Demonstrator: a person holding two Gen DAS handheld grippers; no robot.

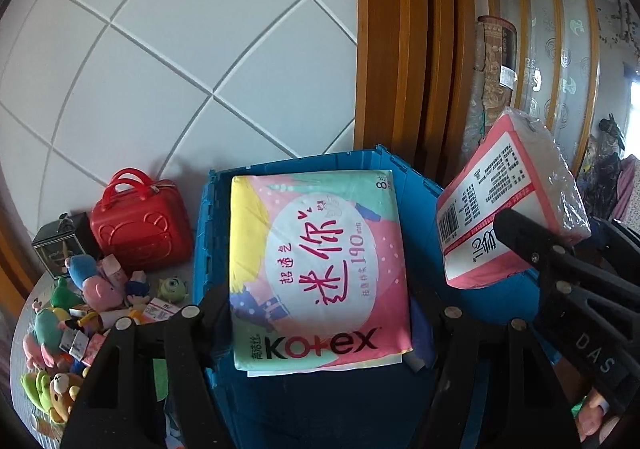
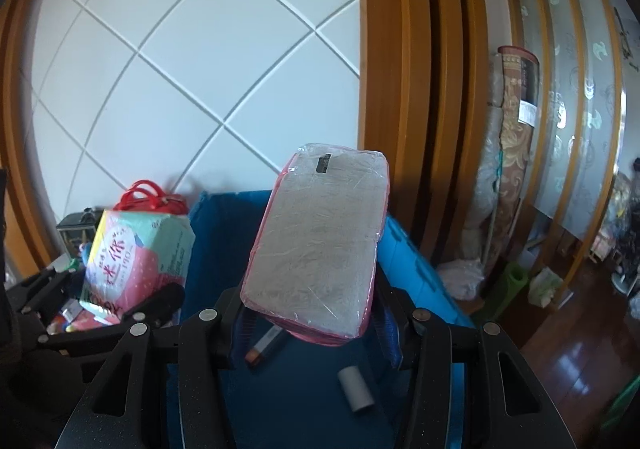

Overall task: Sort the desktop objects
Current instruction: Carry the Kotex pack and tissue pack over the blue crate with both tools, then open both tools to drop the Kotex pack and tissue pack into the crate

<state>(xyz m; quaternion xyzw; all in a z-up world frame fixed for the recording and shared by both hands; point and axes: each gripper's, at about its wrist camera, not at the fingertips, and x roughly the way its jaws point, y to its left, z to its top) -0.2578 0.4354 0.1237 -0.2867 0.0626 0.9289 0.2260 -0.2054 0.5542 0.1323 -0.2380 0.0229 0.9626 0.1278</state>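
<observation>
Packs are mid-carry: your left gripper (image 1: 320,313) clamps the Kotex pack (image 1: 320,269) and your right gripper (image 2: 316,317) the tissue pack (image 2: 320,241), both above the bin (image 2: 416,273). In the bin lie only a few small items, while plush toys (image 1: 80,313) and the red case (image 1: 142,225) beside it remain unsorted.

A: Where does the left wrist view look from?
B: Just behind its tool (image 1: 320,313), angled down, close over the blue crate (image 1: 416,177), facing the white panelled wall (image 1: 180,49).
A: And the right?
B: Likewise, further right. Both share crate (image 2: 412,261), wall (image 2: 200,69) and red bag (image 2: 148,197).
</observation>
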